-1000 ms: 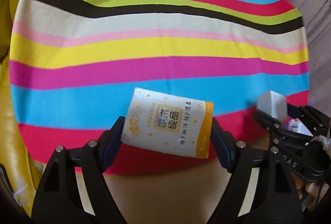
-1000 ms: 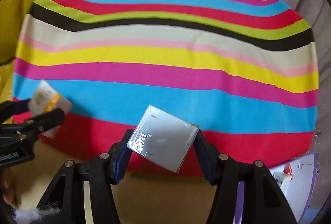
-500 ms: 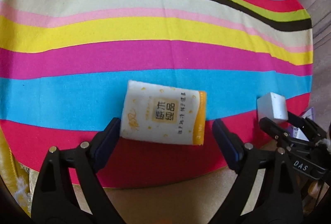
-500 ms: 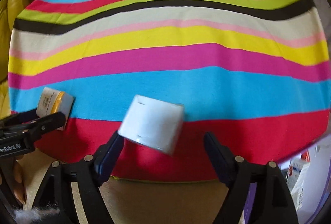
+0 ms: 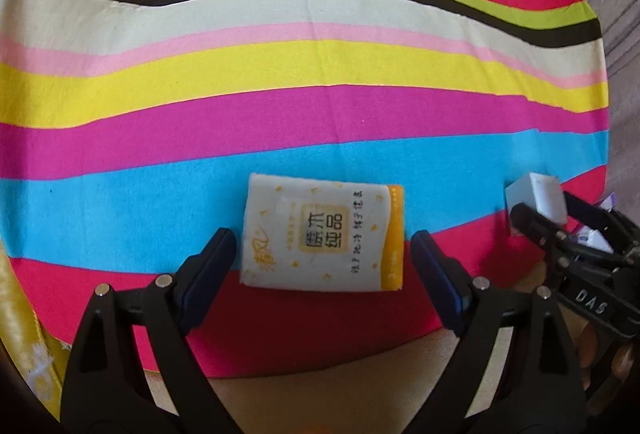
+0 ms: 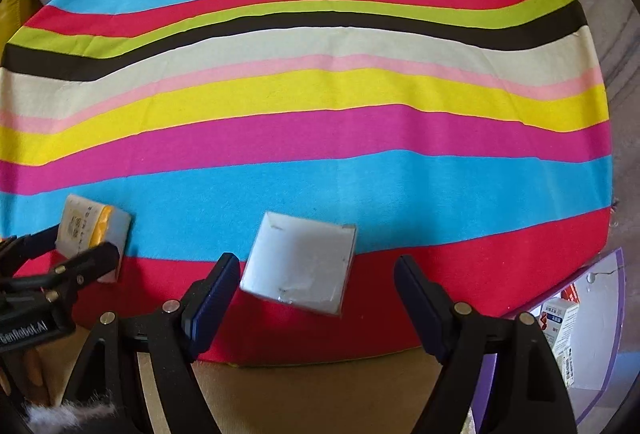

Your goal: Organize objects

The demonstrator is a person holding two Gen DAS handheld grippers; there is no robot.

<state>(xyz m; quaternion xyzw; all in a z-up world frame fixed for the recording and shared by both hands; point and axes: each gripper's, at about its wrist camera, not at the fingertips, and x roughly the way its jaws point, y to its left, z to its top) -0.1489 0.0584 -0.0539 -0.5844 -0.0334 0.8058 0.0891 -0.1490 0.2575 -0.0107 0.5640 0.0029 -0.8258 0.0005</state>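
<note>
Left gripper [image 5: 322, 268] standing released, jaws just widened, straddling a tissue pack [image 5: 320, 236] lying flat on the striped cloth [image 5: 320, 121] with gaps either side. Right gripper [image 6: 316, 284] likewise spread apart, jaws recently opened, flanking a white box [image 6: 300, 268] resting tilted, straddling blue and red stripes.
</note>
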